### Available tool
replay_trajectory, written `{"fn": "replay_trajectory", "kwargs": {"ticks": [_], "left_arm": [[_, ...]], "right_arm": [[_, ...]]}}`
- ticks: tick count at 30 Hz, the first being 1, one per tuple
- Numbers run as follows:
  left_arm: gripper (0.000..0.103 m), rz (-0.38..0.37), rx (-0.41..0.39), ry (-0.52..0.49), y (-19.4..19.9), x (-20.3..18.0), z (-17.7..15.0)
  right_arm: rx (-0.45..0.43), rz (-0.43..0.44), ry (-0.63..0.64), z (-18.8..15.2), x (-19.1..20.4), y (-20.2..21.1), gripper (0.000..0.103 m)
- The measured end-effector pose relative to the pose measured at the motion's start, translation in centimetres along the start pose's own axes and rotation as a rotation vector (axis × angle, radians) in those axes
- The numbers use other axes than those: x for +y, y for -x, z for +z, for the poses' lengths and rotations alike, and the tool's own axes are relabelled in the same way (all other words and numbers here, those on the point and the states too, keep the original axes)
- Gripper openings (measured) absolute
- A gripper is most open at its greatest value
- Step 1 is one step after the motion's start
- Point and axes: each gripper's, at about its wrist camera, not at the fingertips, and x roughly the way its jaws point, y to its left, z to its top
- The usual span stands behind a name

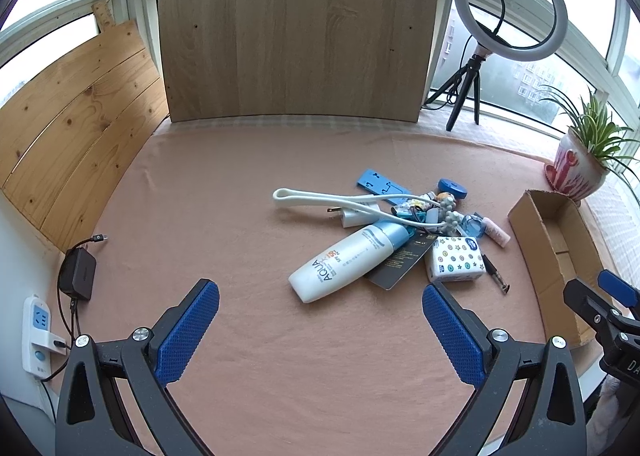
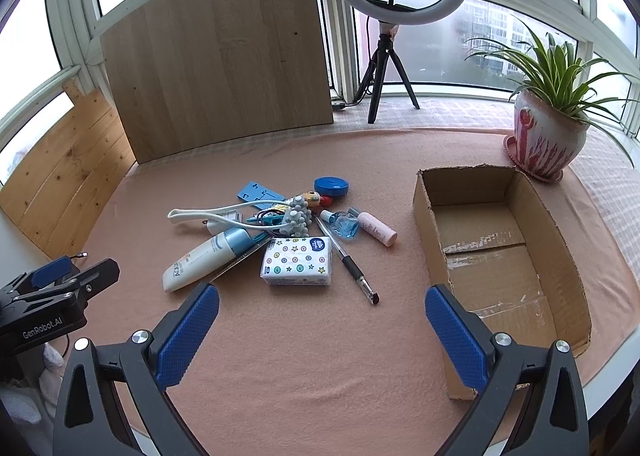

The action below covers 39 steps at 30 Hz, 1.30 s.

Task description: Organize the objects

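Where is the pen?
In the right wrist view, the pen lies on the pink cloth at the pile's right edge, beside the tissue pack, left of the cardboard box.

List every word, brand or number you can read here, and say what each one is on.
"AQUA": white bottle.
"50": same bottle, in orange; the small print beside it is unreadable.
"GenRobot.AI": left gripper body.
"DA": right gripper body, cut off at the frame edge.
Blue round logo on the tissue pack: too small to read.
Black card print: too small to read.
Pink tube lettering: blurred.
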Motion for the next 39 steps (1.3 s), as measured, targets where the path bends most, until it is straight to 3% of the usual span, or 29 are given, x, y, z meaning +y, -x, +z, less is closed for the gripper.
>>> {"fn": "replay_trajectory", "kwargs": {"ticks": [12, 21, 39], "left_arm": [[0.103, 0.005, 0.018, -0.02, -2.9, 1.0, 1.1], [0.1, -0.046, 0.063, -0.029, -6.7, 0.7, 2.2], [0.085, -0.149, 0.252, -0.033, -16.7, 0.2, 4.7]], "right_arm": [[0.022, 0.001, -0.025, -0.2, -0.3, -0.8, 0.102], [0.048, -0.01, -0.051, -0.4, -1.0, -1.1, 0.102], [0.05, -0.042, -0.128, -1.1, -3.5, -0.2, 0.102]]}}
